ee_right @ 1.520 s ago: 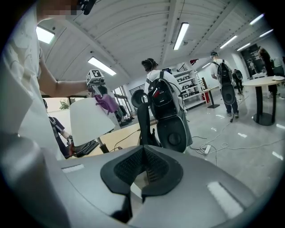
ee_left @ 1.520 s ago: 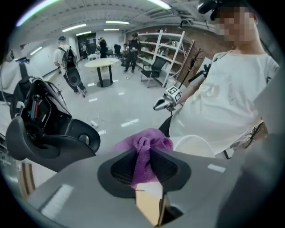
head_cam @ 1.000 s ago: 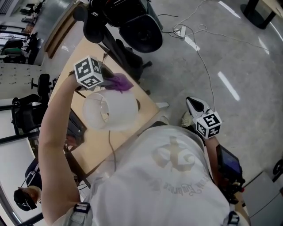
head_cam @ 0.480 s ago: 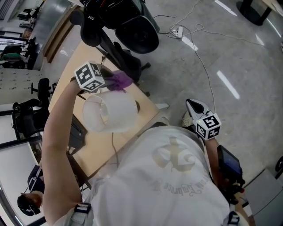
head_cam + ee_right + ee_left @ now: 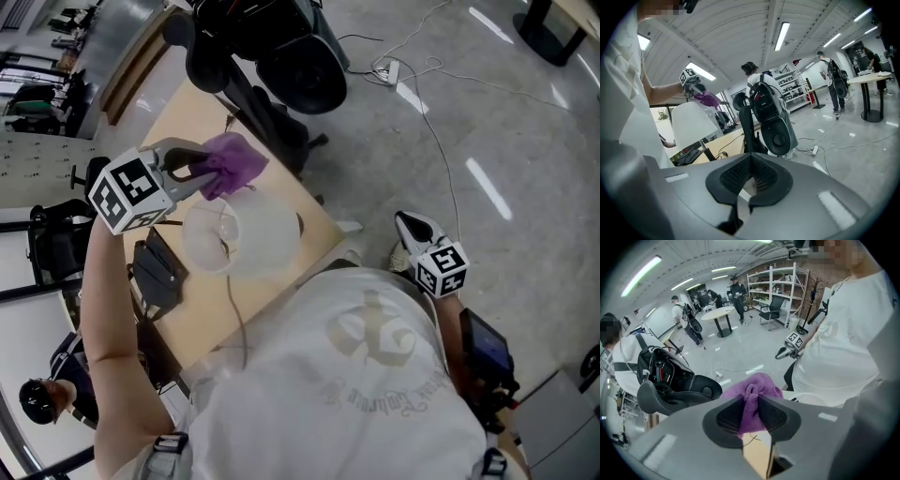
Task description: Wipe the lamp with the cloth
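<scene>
The lamp's white shade (image 5: pixel 246 236) stands on the wooden table (image 5: pixel 204 314); in the right gripper view the shade (image 5: pixel 691 124) is at the left. My left gripper (image 5: pixel 202 169) is shut on a bunched purple cloth (image 5: pixel 231 160), which hangs just above the shade's far rim. Seen along the left jaws, the cloth (image 5: pixel 753 397) fills the gap of the left gripper (image 5: pixel 751 414). My right gripper (image 5: pixel 406 218) hangs at my right side over the floor, away from the lamp. Its own view shows that gripper (image 5: pixel 749 161) shut, with nothing held.
A black chair with a bag (image 5: pixel 281 52) stands at the table's far edge. A flat black device (image 5: pixel 155 272) lies on the table left of the lamp. A power strip (image 5: pixel 384 68) and cables lie on the floor. A person (image 5: pixel 42 403) sits at bottom left.
My left gripper has risen and tipped back toward the left, lifting the purple cloth off the shade's far top edge. The right gripper has stayed where it was.
</scene>
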`<state>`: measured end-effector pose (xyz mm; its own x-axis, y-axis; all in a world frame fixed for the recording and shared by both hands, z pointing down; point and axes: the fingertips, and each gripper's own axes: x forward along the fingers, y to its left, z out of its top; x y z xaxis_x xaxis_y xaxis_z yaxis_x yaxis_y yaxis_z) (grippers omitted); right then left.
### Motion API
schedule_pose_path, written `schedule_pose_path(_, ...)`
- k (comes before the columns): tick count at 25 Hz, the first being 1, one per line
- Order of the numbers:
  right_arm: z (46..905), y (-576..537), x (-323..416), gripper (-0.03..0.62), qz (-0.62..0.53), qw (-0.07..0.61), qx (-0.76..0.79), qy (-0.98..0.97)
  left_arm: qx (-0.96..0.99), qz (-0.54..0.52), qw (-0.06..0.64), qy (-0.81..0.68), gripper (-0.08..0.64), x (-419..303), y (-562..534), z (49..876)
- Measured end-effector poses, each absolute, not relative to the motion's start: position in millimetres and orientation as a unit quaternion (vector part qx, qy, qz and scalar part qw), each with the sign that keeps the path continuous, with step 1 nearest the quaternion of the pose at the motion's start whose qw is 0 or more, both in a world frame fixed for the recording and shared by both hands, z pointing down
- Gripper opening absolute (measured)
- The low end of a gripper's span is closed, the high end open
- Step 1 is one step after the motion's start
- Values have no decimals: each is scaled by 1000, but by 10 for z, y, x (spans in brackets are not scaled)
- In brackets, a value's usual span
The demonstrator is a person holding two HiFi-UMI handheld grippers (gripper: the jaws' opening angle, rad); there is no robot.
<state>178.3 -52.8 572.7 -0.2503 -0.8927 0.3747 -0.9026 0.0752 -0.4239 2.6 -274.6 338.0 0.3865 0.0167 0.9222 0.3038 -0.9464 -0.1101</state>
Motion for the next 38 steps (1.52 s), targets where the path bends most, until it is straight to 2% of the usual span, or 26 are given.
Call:
schedule_pose_path(7, 5732, -542, 1734, 12, 298, 4, 606, -737, -777, -615, 107, -74, 94, -29, -2502, 3431)
schedule_pose_path(18, 5787, -484, 1764, 12, 304, 1, 609, -733, -677, -721, 109, -99, 92, -32, -2582, 4244)
schedule_pose_path(29, 5908, -371, 1740, 12, 312, -1, 608, -730, -615, -774, 106, -105, 91, -81, -2688, 4790)
schedule_pose_path(38, 5955, -333, 1655, 12, 319, -1, 602, -733, -600, -775, 123, -158, 92, 182, -2439, 4552)
